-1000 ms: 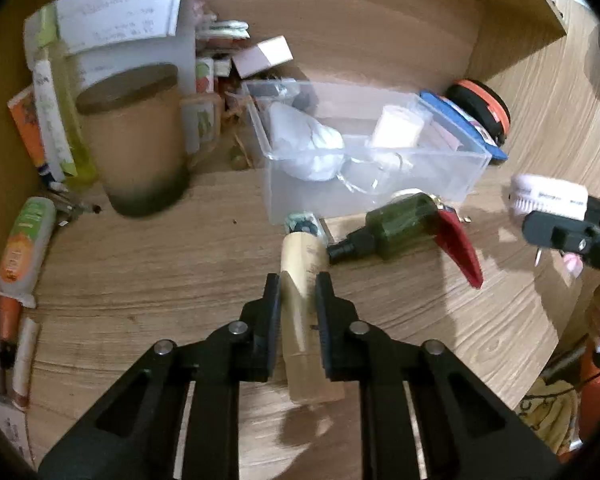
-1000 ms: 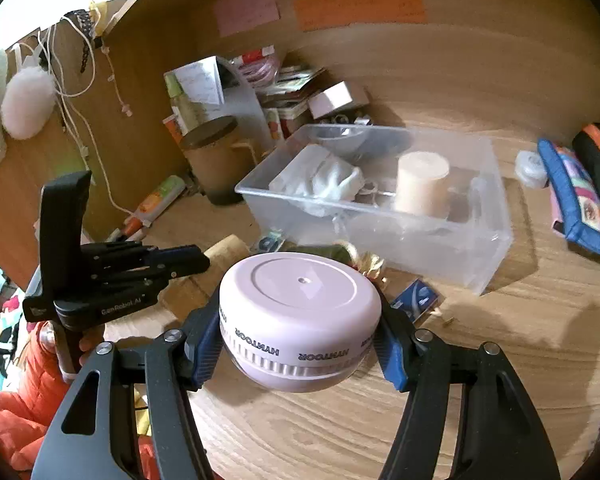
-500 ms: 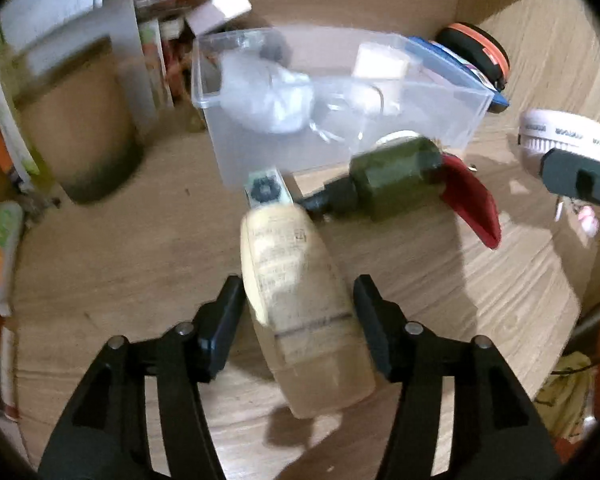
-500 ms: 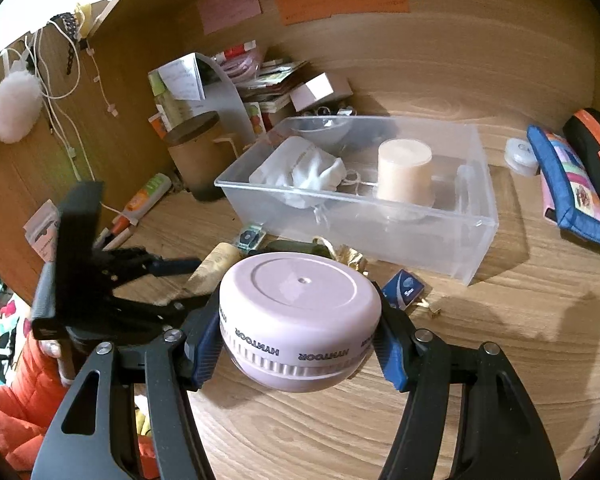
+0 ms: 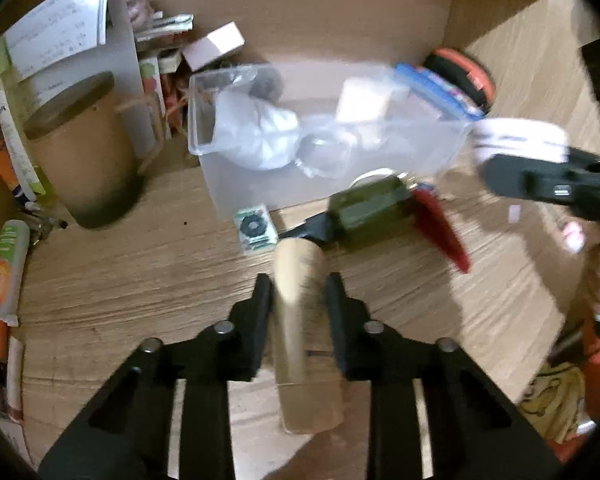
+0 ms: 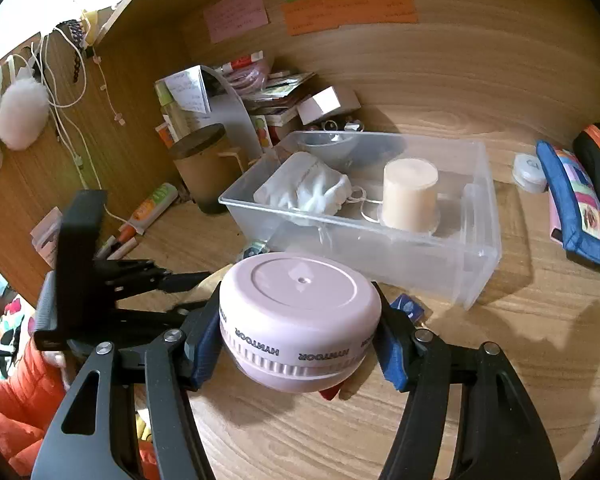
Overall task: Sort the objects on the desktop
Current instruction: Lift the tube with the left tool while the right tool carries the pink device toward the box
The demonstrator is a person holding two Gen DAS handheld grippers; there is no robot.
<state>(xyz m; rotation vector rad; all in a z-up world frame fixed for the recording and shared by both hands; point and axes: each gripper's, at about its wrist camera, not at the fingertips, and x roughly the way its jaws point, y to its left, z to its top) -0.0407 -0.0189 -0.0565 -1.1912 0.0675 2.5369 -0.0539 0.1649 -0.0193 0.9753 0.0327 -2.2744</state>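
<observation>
The left gripper (image 5: pixel 298 292) was seen closed on a slim beige bottle (image 5: pixel 300 332), which lay lengthwise between the black fingers (image 5: pixel 260 300) with its rounded end pointing toward the clear plastic bin (image 5: pixel 228 184); whether the bottle was touching the wooden desk (image 5: pixel 140 272) could not be told from the blurred left wrist view. Just beyond the bottle's tip a dark green bottle (image 5: pixel 368 212) with a black neck was lying on its side beside a red object (image 5: pixel 440 232), and a small packet printed with a black ring (image 5: pixel 255 229) was resting against the bin's front wall. The right gripper (image 6: pixel 300 332) was held clamped on a round pale pink device (image 6: pixel 300 304) marked with lettering, gripped at its sides by blue pads (image 6: pixel 204 344) and raised in front of the bin (image 6: pixel 472 280). Inside the bin a white cloth pouch (image 6: pixel 308 192) and an upright cream-coloured cylinder (image 6: pixel 410 192) were seen. A brown canister with a dark lid (image 6: pixel 204 164) was standing left of the bin, and a blue pencil case (image 6: pixel 580 208) was lying to its right, well apart.
</observation>
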